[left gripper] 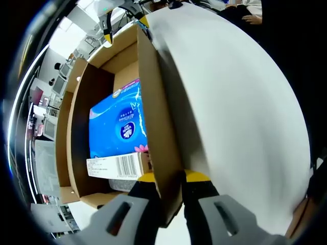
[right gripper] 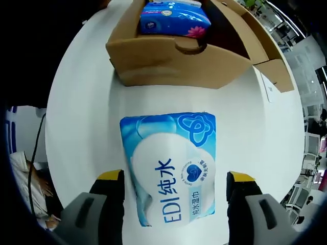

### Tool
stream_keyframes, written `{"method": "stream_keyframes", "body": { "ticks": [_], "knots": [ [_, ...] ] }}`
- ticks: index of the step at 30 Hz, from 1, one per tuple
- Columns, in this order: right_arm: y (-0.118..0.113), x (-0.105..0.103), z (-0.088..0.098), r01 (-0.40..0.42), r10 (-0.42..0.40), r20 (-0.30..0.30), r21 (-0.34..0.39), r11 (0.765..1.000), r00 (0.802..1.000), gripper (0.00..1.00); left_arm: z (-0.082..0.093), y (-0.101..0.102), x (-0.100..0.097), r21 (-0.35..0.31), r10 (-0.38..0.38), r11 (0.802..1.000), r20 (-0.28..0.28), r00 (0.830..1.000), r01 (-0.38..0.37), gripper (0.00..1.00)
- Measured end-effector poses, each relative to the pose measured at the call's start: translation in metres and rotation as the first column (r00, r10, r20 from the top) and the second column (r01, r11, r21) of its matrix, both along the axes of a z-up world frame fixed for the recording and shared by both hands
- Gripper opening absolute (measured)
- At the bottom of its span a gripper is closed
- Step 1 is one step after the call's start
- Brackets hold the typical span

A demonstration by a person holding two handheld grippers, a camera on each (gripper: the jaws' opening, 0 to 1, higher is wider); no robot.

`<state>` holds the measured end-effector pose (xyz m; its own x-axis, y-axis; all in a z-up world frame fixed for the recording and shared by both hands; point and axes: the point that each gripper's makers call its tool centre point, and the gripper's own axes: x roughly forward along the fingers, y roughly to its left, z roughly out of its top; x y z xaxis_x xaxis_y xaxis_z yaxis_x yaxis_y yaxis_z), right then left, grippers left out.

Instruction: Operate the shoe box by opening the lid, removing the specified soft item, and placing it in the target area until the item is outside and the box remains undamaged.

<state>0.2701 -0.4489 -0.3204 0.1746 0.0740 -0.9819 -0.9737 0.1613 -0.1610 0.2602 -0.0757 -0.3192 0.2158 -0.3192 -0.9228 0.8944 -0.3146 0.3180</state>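
In the left gripper view, the left tool (left gripper: 166, 190), with yellow-tipped grey jaws, is clamped on the thin side wall of the open brown cardboard shoe box (left gripper: 153, 132); one jaw sits inside the box, the other outside against the wall. Inside the box lies a bright blue plastic tissue pack (left gripper: 118, 125) with a round dark-blue logo and a pink flower print at one corner; its writing is too small to read. Just beside it, toward the jaws, is a white barcode label (left gripper: 115, 166) on another item whose print cannot be read. The box rests on a round white tabletop (left gripper: 240, 112).

In the right gripper view, the right tool (right gripper: 175, 184) is spread wide, its two yellow-tipped jaws on either side of a light blue and white soft wipes pack (right gripper: 171, 163) that lies flat on the tabletop, outside the box; neither jaw touches it. The pack reads "EDI" with the Chinese characters "纯水" in large blue type, a small blue heart beside smaller unreadable characters, and a looped blue emblem at its far corner. Beyond it stands the shoe box, with the blue tissue pack showing in its open top.
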Motion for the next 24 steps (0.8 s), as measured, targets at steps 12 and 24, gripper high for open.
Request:
{"method": "stream_keyframes", "body": {
  "ticks": [12,24],
  "knots": [
    [0.001,0.004,0.017,0.054,-0.056,0.102,0.017,0.998,0.993,0.82,0.000,0.000,0.000,0.003,-0.002,1.000,0.002,1.000,0.002,0.13],
    [0.020,0.001,0.058,0.053,-0.058,0.199,0.029,0.998,0.978,0.81,0.000,0.001,0.000,-0.002,-0.009,1.000,0.006,1.000,0.009,0.13]
  ]
}}
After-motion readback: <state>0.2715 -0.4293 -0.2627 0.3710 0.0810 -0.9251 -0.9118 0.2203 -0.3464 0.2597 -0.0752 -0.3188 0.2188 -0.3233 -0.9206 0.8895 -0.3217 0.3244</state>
